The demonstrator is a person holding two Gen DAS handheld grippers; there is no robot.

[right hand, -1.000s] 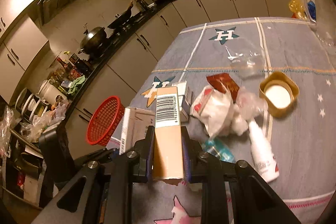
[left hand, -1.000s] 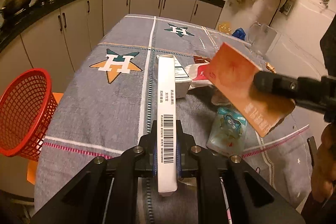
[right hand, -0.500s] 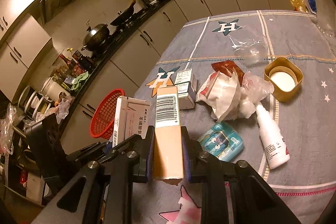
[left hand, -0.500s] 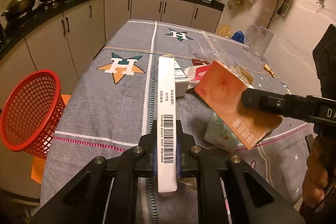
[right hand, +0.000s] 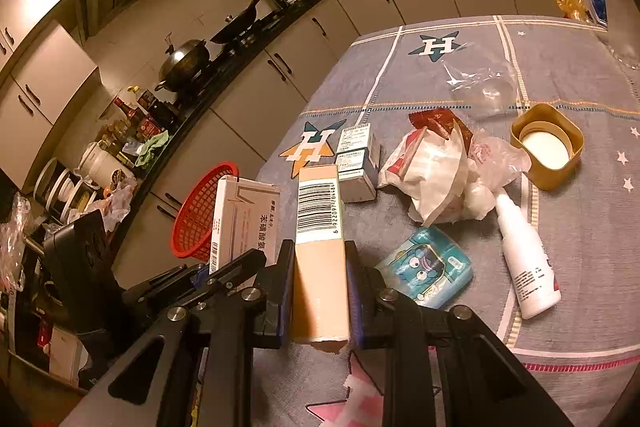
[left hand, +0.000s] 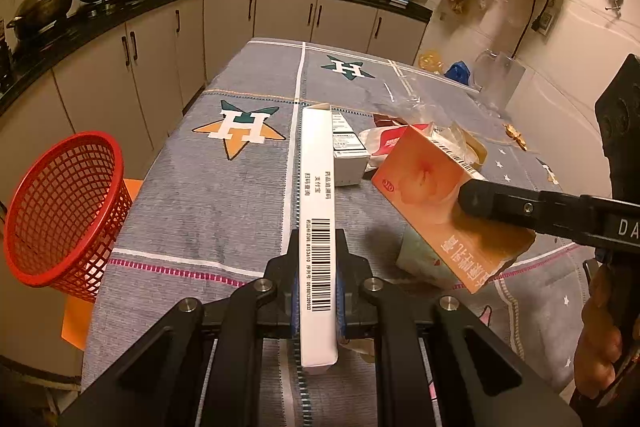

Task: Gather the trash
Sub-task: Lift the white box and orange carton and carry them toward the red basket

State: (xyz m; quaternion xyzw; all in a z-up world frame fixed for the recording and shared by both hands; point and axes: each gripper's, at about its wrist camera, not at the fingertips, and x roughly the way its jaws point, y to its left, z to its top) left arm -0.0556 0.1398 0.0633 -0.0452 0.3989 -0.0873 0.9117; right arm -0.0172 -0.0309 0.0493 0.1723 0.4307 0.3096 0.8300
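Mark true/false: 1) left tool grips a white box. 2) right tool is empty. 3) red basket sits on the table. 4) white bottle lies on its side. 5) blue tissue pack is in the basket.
1) True: the left tool is shut on the white box.
2) False: the right tool is shut on an orange box.
3) False: the red basket stands off the table's edge.
4) True: the white bottle lies flat.
5) False: the blue tissue pack lies on the table.
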